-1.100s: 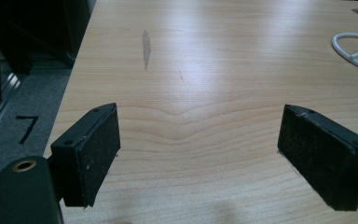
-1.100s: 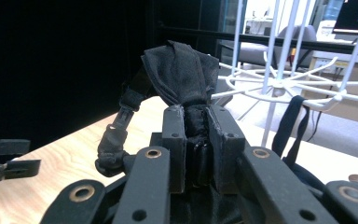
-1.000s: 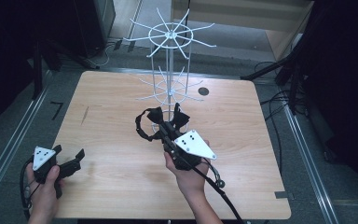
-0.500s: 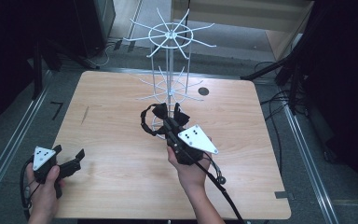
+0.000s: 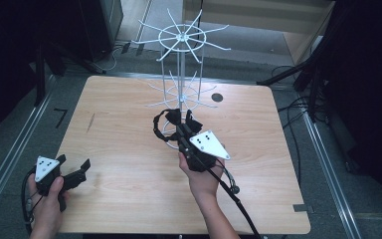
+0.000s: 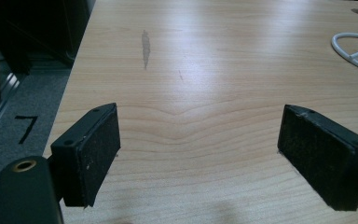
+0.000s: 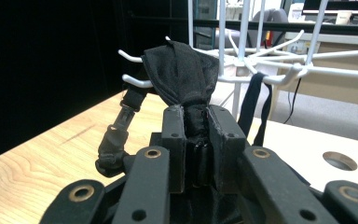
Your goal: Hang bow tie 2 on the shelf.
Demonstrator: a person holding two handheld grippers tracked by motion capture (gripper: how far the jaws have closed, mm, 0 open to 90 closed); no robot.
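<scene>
A black bow tie (image 7: pixel 182 74) with a thin black strap (image 7: pixel 256 102) is pinched between the jaws of my right gripper (image 7: pixel 196 135), which is shut on its knot. In the high view the right gripper (image 5: pixel 181 127) holds the bow tie (image 5: pixel 173 118) just in front of the white wire hook rack (image 5: pixel 181 37), level with its lower ring of arms. Part of the strap seems to hang over one lower arm of the rack (image 7: pixel 242 60). My left gripper (image 5: pixel 74 167) rests near the table's front left corner. In its own view the left gripper (image 6: pixel 198 158) is open, with bare wood between the pads.
The wooden table (image 5: pixel 129 149) has a round cable hole (image 5: pixel 217 97) to the right of the rack's base. Metal rails run along the floor on both sides. Cables lie on the floor at the right. A piece of white wire (image 6: pixel 354 49) lies on the table in the left gripper view.
My right gripper has edged slightly toward the rack with the bow tie still in it. The left gripper has stayed where it was.
</scene>
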